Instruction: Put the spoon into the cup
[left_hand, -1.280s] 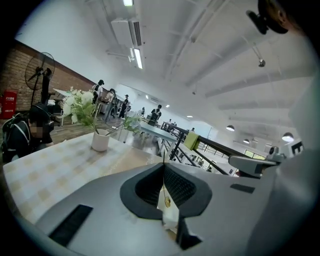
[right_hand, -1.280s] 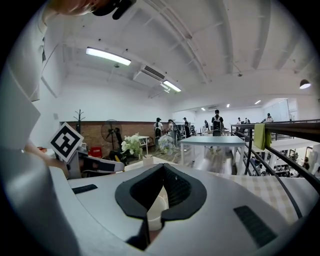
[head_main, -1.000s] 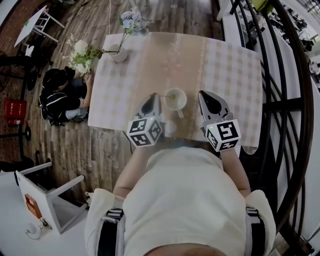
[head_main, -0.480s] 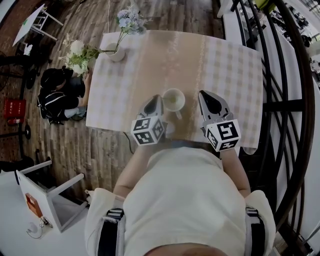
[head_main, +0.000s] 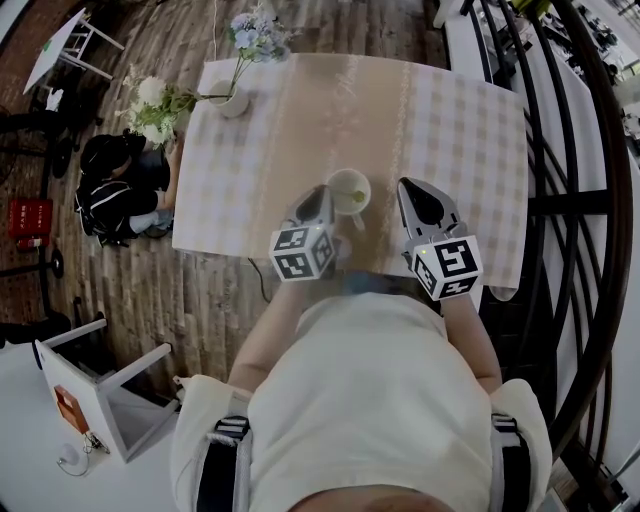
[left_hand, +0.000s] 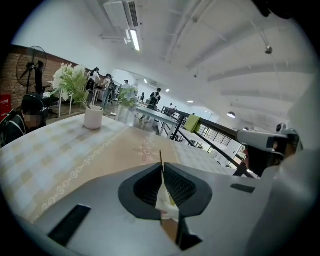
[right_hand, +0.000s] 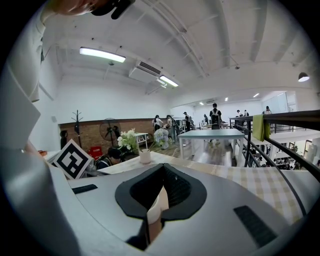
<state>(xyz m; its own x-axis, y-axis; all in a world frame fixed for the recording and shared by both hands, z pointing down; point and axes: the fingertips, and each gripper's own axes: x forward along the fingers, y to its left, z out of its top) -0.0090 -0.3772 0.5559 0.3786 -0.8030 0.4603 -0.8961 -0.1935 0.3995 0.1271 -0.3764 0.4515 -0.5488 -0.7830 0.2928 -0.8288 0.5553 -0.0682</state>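
Note:
A pale cup with a small handle stands on the checked tablecloth near the table's front edge. My left gripper reaches the cup's left rim with its jaws pressed together on a thin spoon. The spoon's edge sticks up as a fine line from between the jaws in the left gripper view. Its far end points into the cup, where a greenish spot shows. My right gripper hovers just right of the cup, jaws together with nothing between them.
A white vase with flowers stands at the table's far left corner. A person crouches on the wooden floor left of the table. A dark railing runs along the right side. A white chair stands at lower left.
My left gripper has sunk and come closer to the cup, so less of the spoon shows between its tip and the rim. The right gripper has stayed put.

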